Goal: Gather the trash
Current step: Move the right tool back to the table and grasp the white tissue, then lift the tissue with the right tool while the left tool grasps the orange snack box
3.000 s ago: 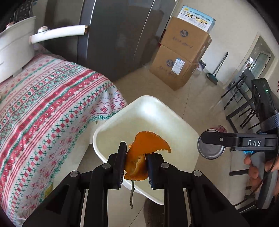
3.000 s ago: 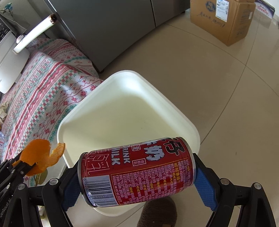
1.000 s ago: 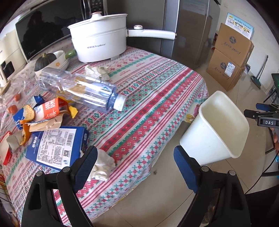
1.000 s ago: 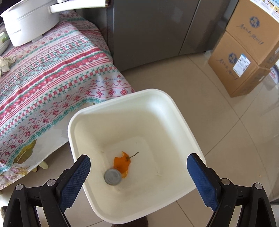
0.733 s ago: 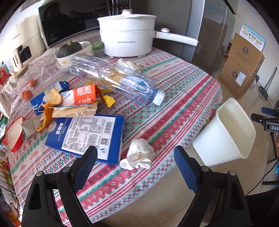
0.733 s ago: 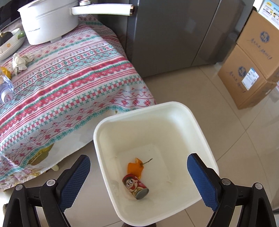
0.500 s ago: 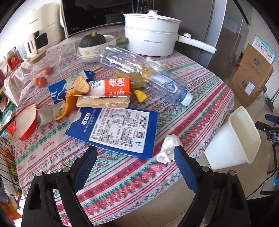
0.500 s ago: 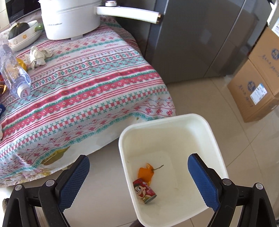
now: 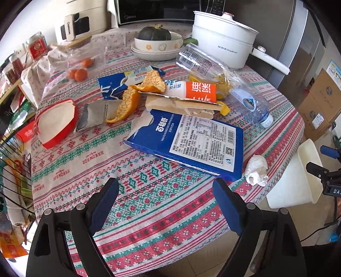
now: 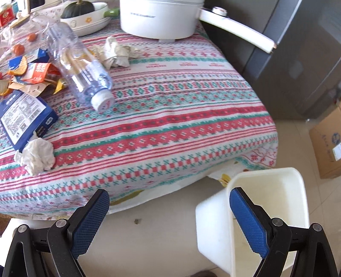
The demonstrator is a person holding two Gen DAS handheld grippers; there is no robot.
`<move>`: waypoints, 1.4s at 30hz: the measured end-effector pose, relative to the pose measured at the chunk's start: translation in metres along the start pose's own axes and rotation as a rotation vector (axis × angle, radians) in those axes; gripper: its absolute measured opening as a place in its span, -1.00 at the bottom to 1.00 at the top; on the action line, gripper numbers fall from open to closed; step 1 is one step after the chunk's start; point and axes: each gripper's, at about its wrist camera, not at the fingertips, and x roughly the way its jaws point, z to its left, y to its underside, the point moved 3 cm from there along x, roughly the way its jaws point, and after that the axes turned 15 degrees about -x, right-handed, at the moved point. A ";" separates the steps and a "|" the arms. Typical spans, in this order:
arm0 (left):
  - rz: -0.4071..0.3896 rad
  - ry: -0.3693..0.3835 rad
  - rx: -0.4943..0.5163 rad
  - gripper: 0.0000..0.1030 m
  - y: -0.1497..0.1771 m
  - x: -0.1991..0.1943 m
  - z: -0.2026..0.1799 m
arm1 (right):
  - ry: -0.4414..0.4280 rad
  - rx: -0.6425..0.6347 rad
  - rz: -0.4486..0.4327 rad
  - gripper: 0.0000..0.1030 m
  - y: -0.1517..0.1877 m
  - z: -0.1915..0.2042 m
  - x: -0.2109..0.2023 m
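Trash covers the surface (image 9: 149,191): blue box (image 9: 191,144) mid-surface, tissue (image 9: 256,170) at its right edge, bottle (image 9: 223,85) beyond. Bin (image 10: 266,204) on floor below that edge. Left gripper (image 9: 166,204) and right gripper (image 10: 168,221) both spread, empty.

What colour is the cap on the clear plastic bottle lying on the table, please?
The bottle cap is white with faint red print, clearest in the right wrist view.

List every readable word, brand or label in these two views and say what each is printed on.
"HANDMADE": woven in the tablecloth.
"CHANGHONG": grey appliance.
"Midea": microwave.
"Royalstar": white pot.
"DAS": right gripper body.
Blue box: Chinese brand, barcode; fine print too small.
Orange carton: Chinese characters only.
Plastic bottle label: blurred.
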 end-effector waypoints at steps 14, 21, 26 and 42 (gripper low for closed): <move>0.023 -0.018 0.010 0.77 -0.002 0.009 0.041 | -0.252 -0.065 0.023 0.82 -0.051 0.103 0.032; 0.028 -0.021 0.021 0.77 0.001 0.009 0.044 | -0.273 -0.038 0.044 0.52 -0.061 0.109 0.052; 0.026 -0.007 0.011 0.77 -0.001 0.007 0.041 | -0.291 -0.056 0.049 0.11 -0.064 0.116 0.059; 0.009 0.127 -0.064 0.77 -0.027 -0.002 -0.007 | -0.300 -0.041 -0.008 -0.48 -0.057 0.086 0.031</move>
